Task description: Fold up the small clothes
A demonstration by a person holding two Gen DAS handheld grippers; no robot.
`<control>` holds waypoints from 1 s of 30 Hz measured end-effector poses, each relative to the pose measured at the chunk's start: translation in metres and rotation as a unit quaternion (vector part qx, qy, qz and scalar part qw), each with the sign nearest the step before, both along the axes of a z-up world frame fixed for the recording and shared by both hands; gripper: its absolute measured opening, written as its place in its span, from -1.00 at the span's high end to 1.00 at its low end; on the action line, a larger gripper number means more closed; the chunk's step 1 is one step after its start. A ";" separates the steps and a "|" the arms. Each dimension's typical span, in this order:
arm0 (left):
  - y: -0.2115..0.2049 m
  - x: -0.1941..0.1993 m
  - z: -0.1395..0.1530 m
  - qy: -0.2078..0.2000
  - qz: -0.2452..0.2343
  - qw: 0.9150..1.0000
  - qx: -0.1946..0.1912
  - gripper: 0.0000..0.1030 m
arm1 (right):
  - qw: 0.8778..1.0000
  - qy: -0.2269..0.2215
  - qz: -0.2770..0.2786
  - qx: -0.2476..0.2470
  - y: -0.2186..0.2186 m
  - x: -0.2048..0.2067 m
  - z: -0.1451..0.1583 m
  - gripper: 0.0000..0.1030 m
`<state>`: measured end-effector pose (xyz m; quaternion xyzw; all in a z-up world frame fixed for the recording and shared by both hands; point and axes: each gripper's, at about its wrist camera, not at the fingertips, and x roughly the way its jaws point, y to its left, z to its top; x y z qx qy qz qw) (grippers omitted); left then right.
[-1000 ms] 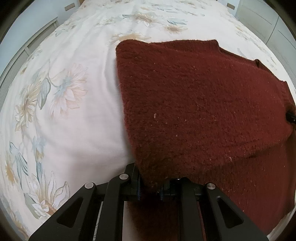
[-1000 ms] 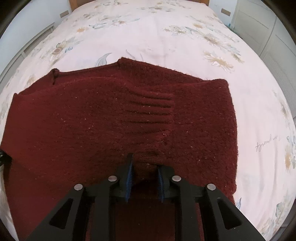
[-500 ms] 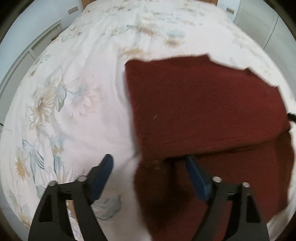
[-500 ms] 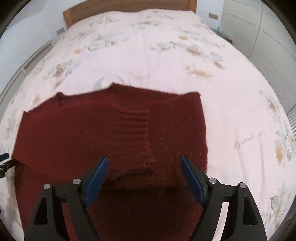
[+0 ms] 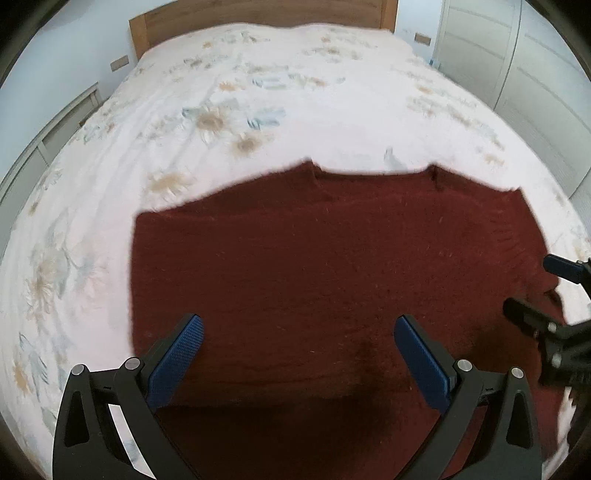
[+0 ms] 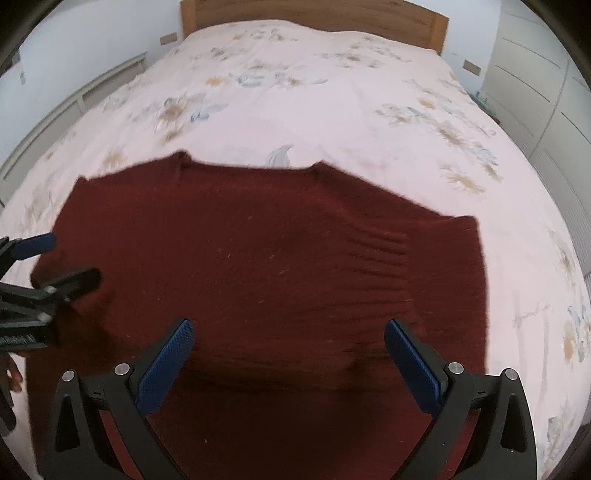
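Observation:
A dark red knit sweater (image 5: 325,258) lies flat on the bed, with a folded layer over its lower part. It also shows in the right wrist view (image 6: 280,266), with a ribbed cuff (image 6: 384,251) on top at the right. My left gripper (image 5: 299,350) is open and empty, raised above the sweater's near edge. My right gripper (image 6: 288,354) is open and empty above the near edge too. Each gripper shows at the side of the other's view: the right one (image 5: 532,291) and the left one (image 6: 55,262).
The bed (image 5: 258,103) has a white floral cover and a wooden headboard (image 6: 314,11) at the far end. White wardrobe doors (image 6: 535,74) stand on the right. A low white shelf (image 5: 48,125) runs along the left wall.
Both grippers let go of the sweater's folded edge, opened wide and pulled back and up. The folded layer now lies on the sweater.

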<state>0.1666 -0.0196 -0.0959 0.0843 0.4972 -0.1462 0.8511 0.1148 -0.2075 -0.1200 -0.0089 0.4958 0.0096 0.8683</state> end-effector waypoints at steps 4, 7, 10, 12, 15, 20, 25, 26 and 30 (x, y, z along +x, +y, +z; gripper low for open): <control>-0.002 0.005 -0.034 0.029 0.006 0.999 0.024 -0.98 | 1.000 0.018 0.004 -0.019 0.003 0.002 -0.029 -1.00; 0.010 0.005 -0.044 0.024 0.002 0.999 0.024 -0.99 | 1.000 0.006 -0.016 -0.007 -0.018 -0.003 -0.038 -1.00; 0.027 0.008 -0.048 0.043 0.016 0.999 0.000 -0.99 | 0.999 0.007 -0.048 0.011 -0.047 -0.005 -0.043 -1.00; 0.035 0.010 -0.051 0.055 0.015 0.998 -0.021 -0.99 | 0.998 0.006 -0.058 0.019 -0.062 -0.007 -0.046 -1.00; 0.036 0.010 -0.051 0.050 0.004 0.998 -0.024 -0.99 | 0.997 0.005 -0.060 0.038 -0.073 -0.008 -0.046 -1.00; 0.041 0.011 -0.030 0.073 0.017 0.997 -0.028 -0.98 | 0.997 -0.004 -0.057 0.051 -0.079 -0.021 -0.020 -1.00; 0.055 -0.022 0.018 0.060 0.010 0.998 -0.030 -0.98 | 0.997 -0.016 -0.053 0.056 -0.098 -0.061 0.013 -1.00; 0.056 -0.029 0.023 0.056 0.005 0.998 -0.024 -0.98 | 0.997 -0.016 -0.056 0.059 -0.102 -0.071 0.017 -1.00; 0.074 -0.068 0.030 0.065 -0.007 0.998 -0.007 -0.98 | 0.995 0.005 -0.069 0.069 -0.115 -0.113 0.014 -1.00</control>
